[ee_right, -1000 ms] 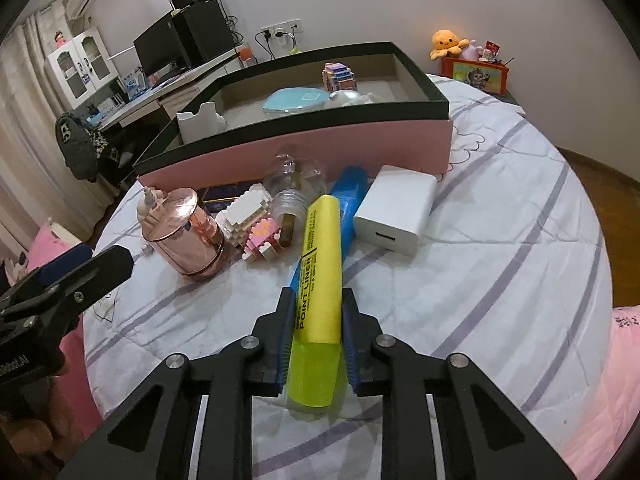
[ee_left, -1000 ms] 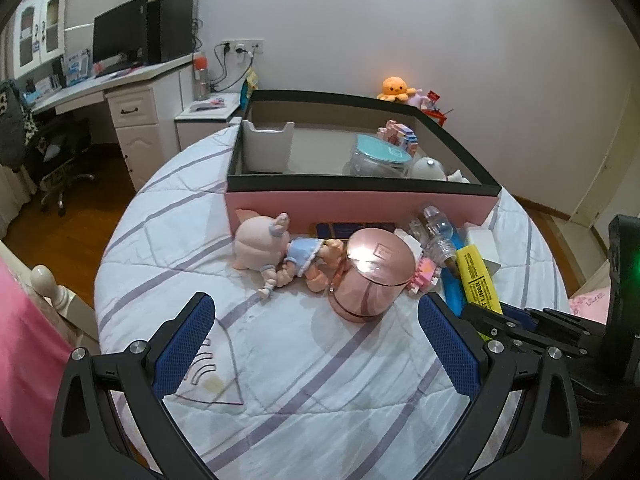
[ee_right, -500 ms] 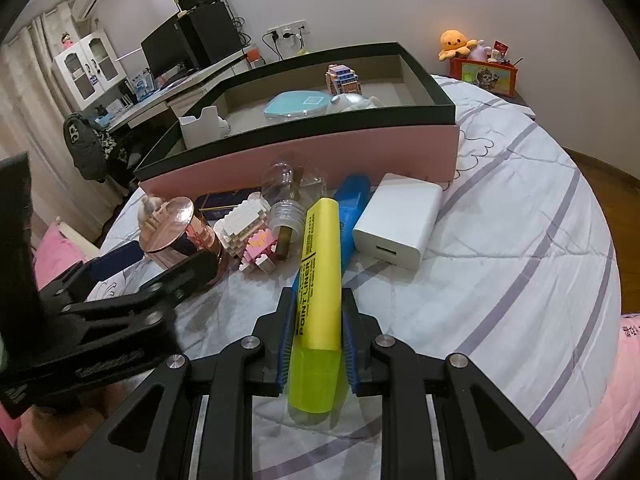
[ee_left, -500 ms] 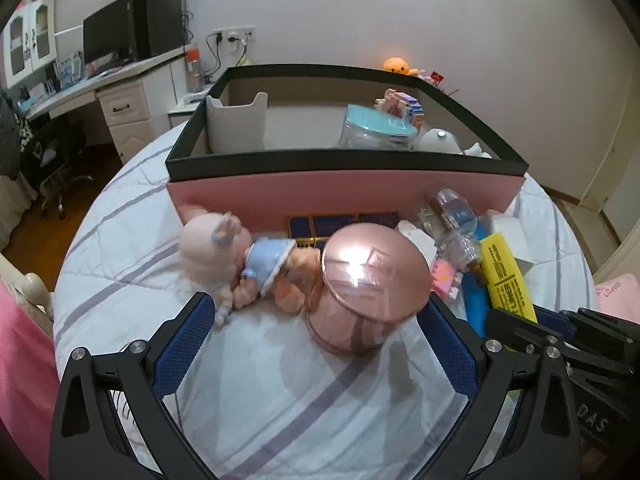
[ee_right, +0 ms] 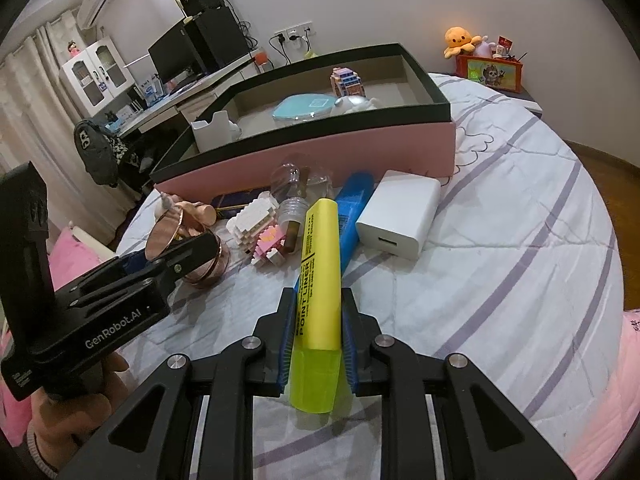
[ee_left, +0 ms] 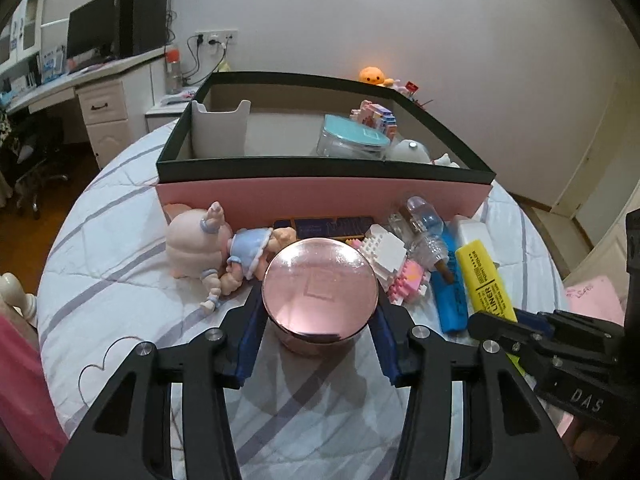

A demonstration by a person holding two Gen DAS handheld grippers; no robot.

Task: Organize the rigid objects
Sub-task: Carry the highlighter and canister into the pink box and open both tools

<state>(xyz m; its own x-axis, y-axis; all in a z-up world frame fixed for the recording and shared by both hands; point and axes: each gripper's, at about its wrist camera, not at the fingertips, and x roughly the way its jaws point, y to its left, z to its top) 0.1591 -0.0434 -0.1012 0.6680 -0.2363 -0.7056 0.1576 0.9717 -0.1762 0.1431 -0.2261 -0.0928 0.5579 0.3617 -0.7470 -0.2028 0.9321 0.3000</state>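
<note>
A second ago my left gripper stood wide and short of the pink tin; its jaws have just been closing and now clamp the tin, which sits on the quilt before the pink box. My right gripper pinches the yellow highlighter, which reads "POINT LINER". The left gripper's body reads "GenRobot.AI".

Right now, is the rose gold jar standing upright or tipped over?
Upright. The rose gold jar stands on the quilt with its round lid facing up, between the left gripper's fingers.
</note>
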